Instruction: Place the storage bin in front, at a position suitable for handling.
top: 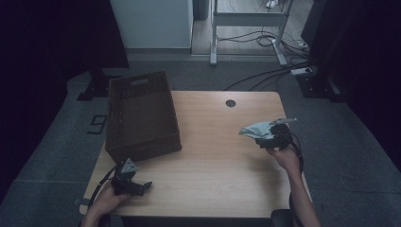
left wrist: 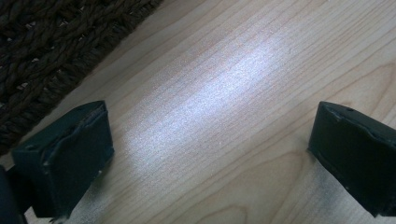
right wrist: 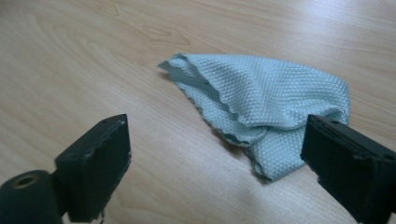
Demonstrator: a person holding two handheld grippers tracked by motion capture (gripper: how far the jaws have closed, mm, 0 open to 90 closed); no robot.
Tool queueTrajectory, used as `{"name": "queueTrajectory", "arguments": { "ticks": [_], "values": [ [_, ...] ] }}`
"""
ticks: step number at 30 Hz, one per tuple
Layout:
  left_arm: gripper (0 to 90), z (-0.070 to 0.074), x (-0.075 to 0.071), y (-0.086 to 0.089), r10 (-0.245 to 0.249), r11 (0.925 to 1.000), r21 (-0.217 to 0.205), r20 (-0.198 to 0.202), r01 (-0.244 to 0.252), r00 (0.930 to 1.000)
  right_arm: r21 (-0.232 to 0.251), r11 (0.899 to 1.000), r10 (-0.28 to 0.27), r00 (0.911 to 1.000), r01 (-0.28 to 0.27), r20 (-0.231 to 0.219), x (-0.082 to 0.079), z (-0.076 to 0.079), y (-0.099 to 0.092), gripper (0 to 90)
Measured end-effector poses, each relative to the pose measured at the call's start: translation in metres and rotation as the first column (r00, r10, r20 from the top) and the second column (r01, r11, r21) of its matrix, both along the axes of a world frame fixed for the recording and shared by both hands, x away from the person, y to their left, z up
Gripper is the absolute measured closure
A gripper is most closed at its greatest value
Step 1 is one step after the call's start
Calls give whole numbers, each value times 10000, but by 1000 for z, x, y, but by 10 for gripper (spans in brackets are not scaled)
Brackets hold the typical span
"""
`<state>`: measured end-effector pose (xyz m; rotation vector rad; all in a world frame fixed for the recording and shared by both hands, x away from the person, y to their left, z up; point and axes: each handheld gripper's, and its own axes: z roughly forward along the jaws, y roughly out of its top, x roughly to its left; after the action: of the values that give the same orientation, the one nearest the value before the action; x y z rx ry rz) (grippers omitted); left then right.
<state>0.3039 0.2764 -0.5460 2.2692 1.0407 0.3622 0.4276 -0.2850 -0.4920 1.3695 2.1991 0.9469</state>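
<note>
One light blue cloth [right wrist: 271, 107] is lying on one wooden table [top: 222, 156]. One dark woven basket [top: 142, 116] is sitting on that table too. Two grippers are showing: the left gripper [top: 142, 187] and the right gripper [top: 265, 137], each bearing two black jaws.

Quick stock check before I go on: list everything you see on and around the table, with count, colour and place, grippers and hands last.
cloth: one, pale blue-green, crumpled on the table's right side, in front of the right gripper, its near edge by one jaw.
basket: one, dark brown, woven, on the table's left half, reaching its far edge.
table: one, light wood, with a small round hole near its far edge.
frame: one, pale grey metal, on the floor beyond the table, with cables around its feet.
left gripper: one, black, jaws wide apart over bare wood near the basket.
right gripper: one, black, jaws apart, no grip on the cloth.
hands: two, one on each gripper, at the table's near edge.
</note>
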Motion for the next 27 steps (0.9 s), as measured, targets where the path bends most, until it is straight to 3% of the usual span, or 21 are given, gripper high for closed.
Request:
{"name": "queueTrajectory", "arguments": {
  "ticks": [3,7,10,17,25,27],
  "values": [
    [0,0,0,0,-1,10000,0,0,1,10000,17,9999,-136,9999,136,-63,7,-1,0,124],
    [0,0,0,0,1,10000,2,0,-1,10000,-424,9988,-263,9997,264,19,19,-1,1,165],
    [0,0,0,0,1,10000,2,1,-1,10000,-447,9984,-336,9994,334,-25,24,-1,1,177],
    [0,0,0,0,2,10000,0,-1,-2,10000,-637,9973,-376,9988,355,-317,38,-7,2,244],
    [0,0,0,0,2,10000,2,-2,-2,10000,-1081,9924,-654,9966,596,-509,51,-24,1,318],
    [0,0,0,0,0,10000,3,-2,0,10000,-1058,9918,-799,9939,716,-756,55,-30,-1,373]
  ]
}}
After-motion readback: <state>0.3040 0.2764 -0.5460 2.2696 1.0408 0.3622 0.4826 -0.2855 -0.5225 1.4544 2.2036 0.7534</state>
